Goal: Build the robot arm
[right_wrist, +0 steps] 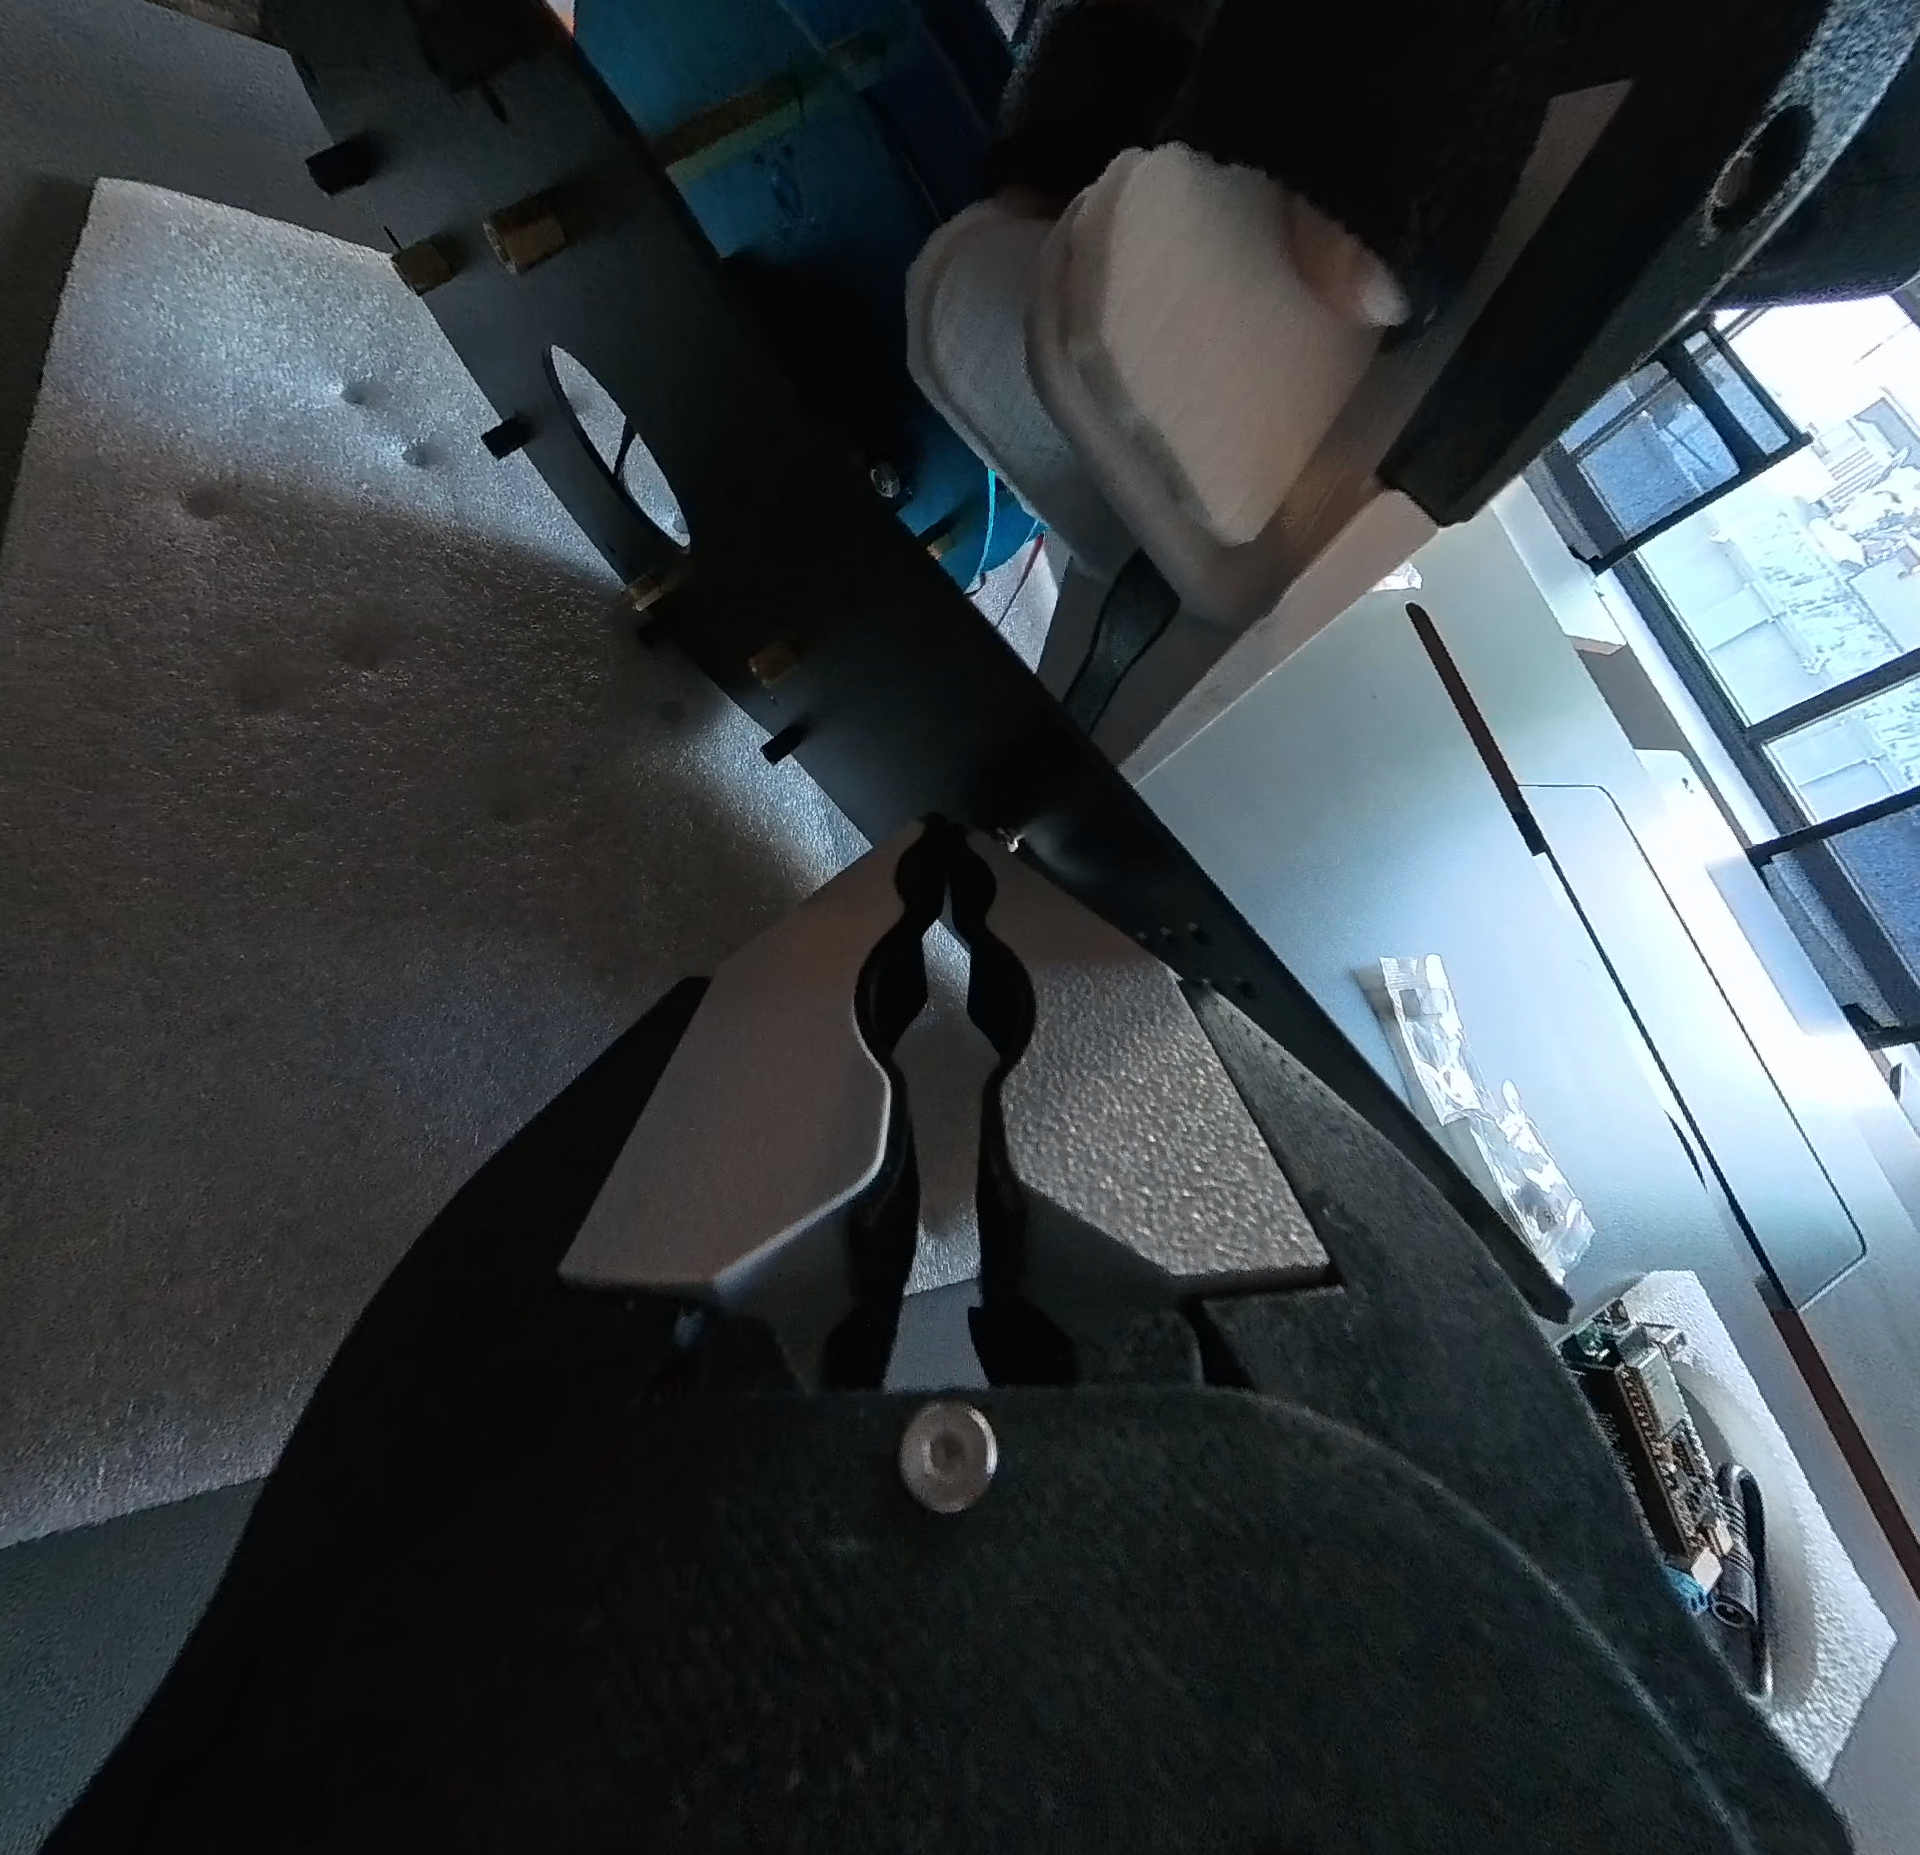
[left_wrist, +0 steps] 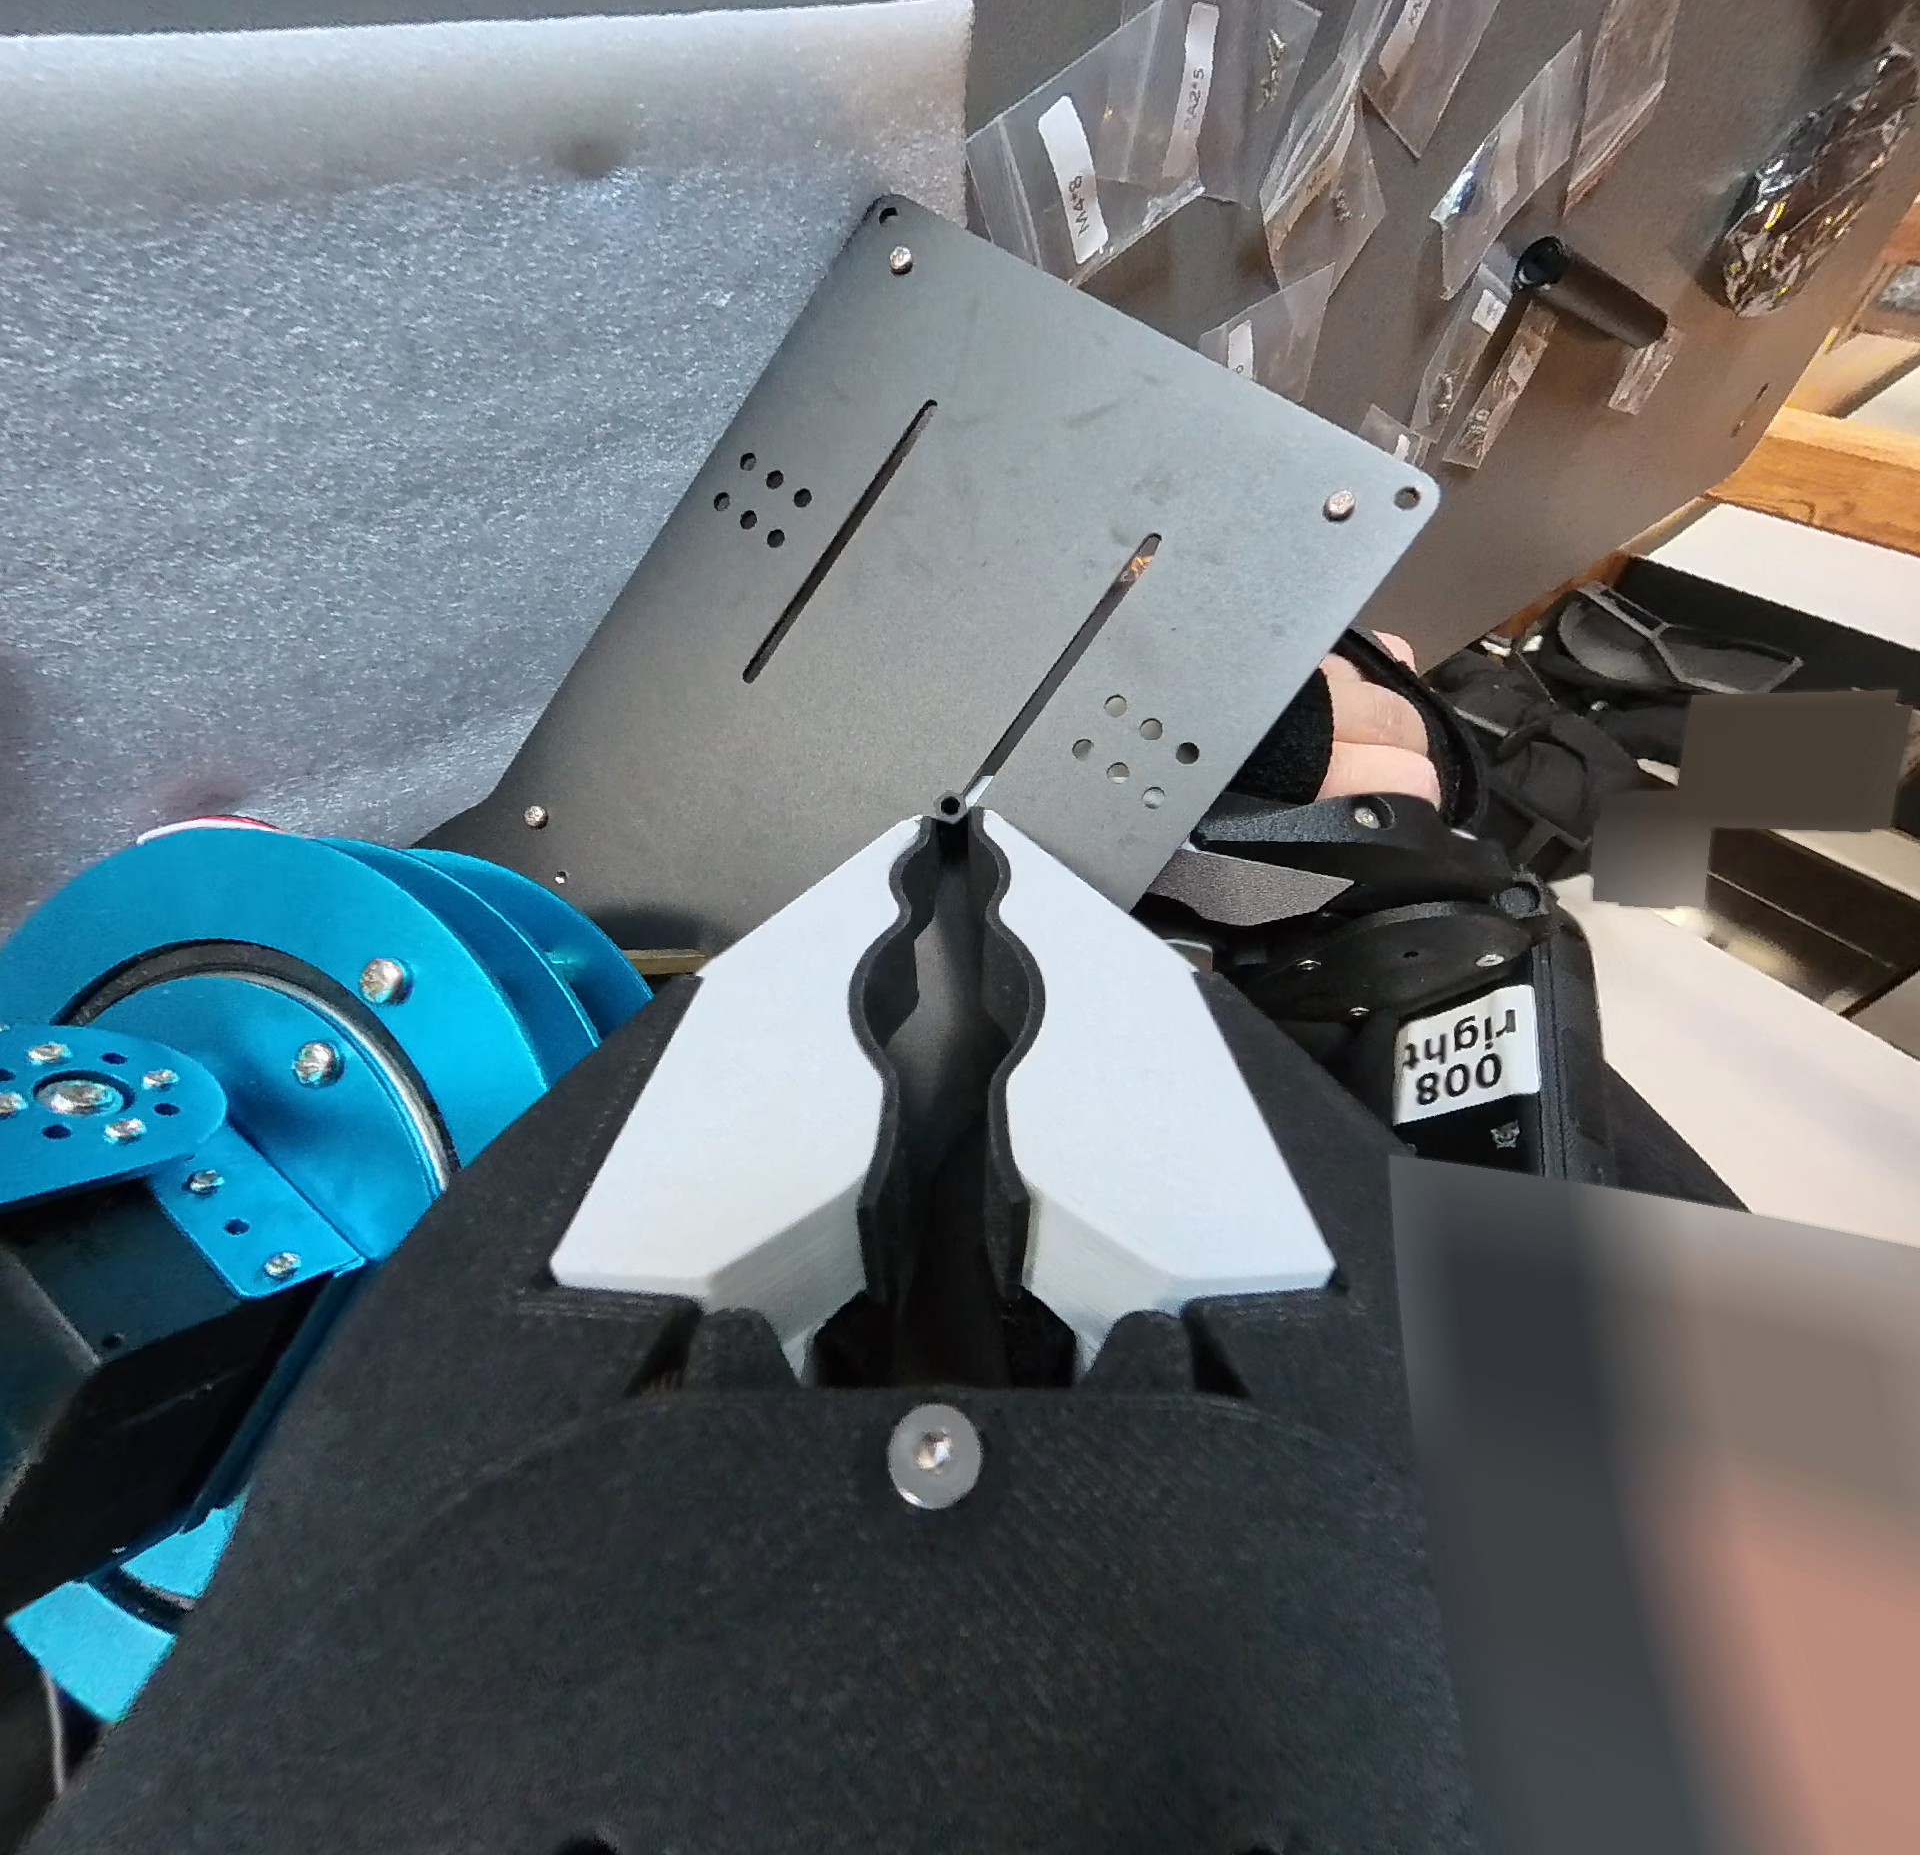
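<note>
My left gripper [left_wrist: 954, 831] is shut on a thin black tool [left_wrist: 952, 806] with a hollow tip. The tip sits just in front of a dark grey metal plate [left_wrist: 935, 558] with two slots and hole clusters, by the lower end of the right slot. The plate is tilted up off a white foam sheet [left_wrist: 364, 351]. A blue turntable assembly [left_wrist: 260, 1026] joins the plate at the lower left. My right gripper [right_wrist: 945, 837] is shut at the plate's [right_wrist: 1101, 849] edge. It also shows in the left wrist view [left_wrist: 1351, 901], held by a gloved hand. Brass standoffs [right_wrist: 525, 236] stick out of the plate's underside.
Small clear bags of hardware [left_wrist: 1195, 143] and a black cylinder [left_wrist: 1579, 288] lie on the grey table beyond the plate. In the right wrist view the left gripper's white fingers [right_wrist: 1143, 351] are above the plate. More bags [right_wrist: 1496, 1109] and a circuit board [right_wrist: 1652, 1442] lie at right. Less than 4 cm separates the two grippers' tips. From the right gripper's tips to the dark grey metal plate [left_wrist: 935, 558] is close to 5 cm.
</note>
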